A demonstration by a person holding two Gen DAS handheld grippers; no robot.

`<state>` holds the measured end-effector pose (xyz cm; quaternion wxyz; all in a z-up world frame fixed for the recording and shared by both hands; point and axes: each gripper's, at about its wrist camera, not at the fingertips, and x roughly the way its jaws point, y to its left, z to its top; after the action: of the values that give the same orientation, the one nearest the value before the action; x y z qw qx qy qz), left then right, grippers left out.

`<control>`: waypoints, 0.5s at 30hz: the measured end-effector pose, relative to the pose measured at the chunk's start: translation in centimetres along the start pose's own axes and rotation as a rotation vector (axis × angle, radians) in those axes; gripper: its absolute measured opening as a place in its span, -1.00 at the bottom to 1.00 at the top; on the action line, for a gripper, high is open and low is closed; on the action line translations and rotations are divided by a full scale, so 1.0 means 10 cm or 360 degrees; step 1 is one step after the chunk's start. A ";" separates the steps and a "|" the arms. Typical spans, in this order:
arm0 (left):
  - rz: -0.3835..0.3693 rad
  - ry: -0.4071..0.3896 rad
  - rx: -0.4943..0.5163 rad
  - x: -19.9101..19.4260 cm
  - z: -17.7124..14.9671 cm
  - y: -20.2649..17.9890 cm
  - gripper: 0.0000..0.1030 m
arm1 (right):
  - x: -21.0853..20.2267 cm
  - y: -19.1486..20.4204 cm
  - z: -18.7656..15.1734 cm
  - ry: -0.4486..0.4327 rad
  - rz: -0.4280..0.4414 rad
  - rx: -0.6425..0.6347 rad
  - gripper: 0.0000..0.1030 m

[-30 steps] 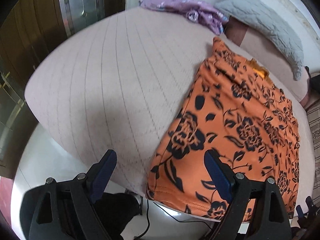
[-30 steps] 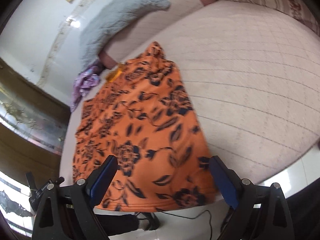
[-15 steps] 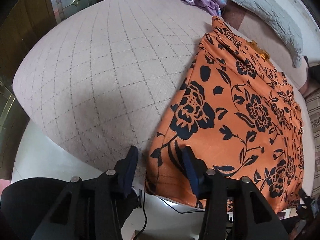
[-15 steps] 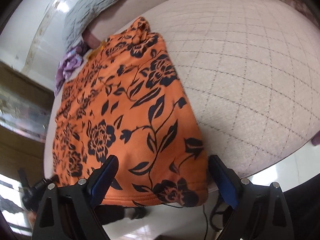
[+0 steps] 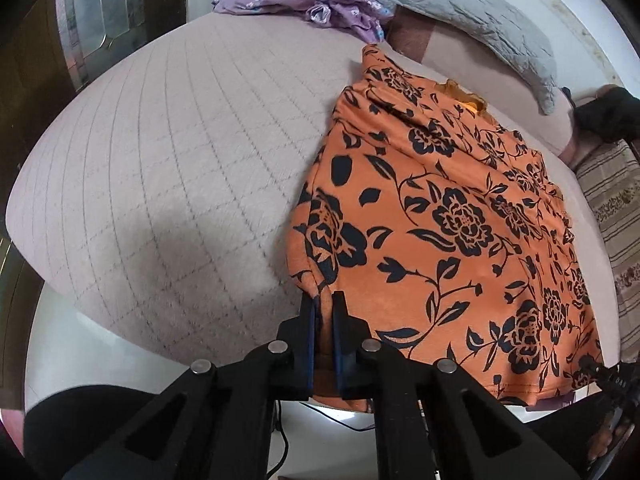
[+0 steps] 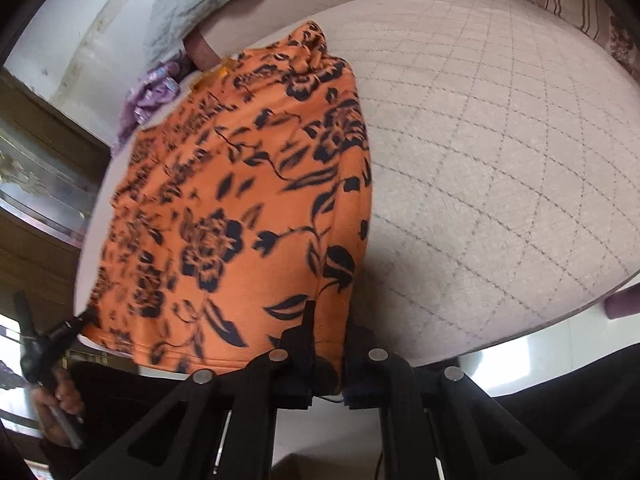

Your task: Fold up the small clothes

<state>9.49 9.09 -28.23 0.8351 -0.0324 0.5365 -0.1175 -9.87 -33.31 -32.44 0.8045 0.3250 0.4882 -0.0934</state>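
1. Plainly, the left gripper point(image 5: 324, 304) pinches the near left corner of the orange floral garment point(image 5: 452, 216), its jaws nearly together on the hem.
2. The right gripper point(image 6: 329, 322) seems clamped on the opposite near corner, though blur hides the contact.
3. The garment lies flat on the quilted bed point(image 5: 168, 152), its hem at the edge.
4. Uneven lifting could skew the fold; thin fabric may slip free.

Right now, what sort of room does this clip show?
Most likely a bedroom: a quilted mattress fills both views, a grey pillow leans against the wall, and an orange floral garment lies spread for folding.
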 end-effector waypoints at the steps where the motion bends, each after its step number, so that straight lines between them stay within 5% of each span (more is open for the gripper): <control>1: 0.0003 0.0021 0.0008 0.02 -0.01 0.00 -0.84 | 0.04 -0.01 0.00 0.0040 0.0017 0.0021 -0.81; 4: 0.0039 0.0146 0.0002 0.22 0.01 0.05 -0.28 | 0.17 -0.10 0.03 0.0138 0.0026 0.0125 -0.71; 5: 0.0013 0.0169 -0.0006 0.26 0.01 0.06 -0.23 | 0.19 -0.12 0.03 0.0148 0.0041 0.0150 -0.71; 7: 0.0009 0.0135 0.0015 0.25 0.02 0.04 -0.24 | 0.20 -0.10 0.05 0.0128 0.0082 0.0130 -0.66; 9: -0.0013 0.0113 0.0037 0.24 0.05 0.01 -0.89 | 0.20 -0.04 0.08 0.0123 0.0082 0.0065 -0.66; 15: -0.0136 0.0031 0.0035 0.11 0.33 -0.03 -0.89 | 0.01 0.06 0.40 0.0007 0.0257 0.0083 -0.84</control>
<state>12.91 8.32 -27.78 0.8243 -0.0449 0.5415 -0.1594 -6.67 -35.26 -31.03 0.7997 0.3842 0.4596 -0.0402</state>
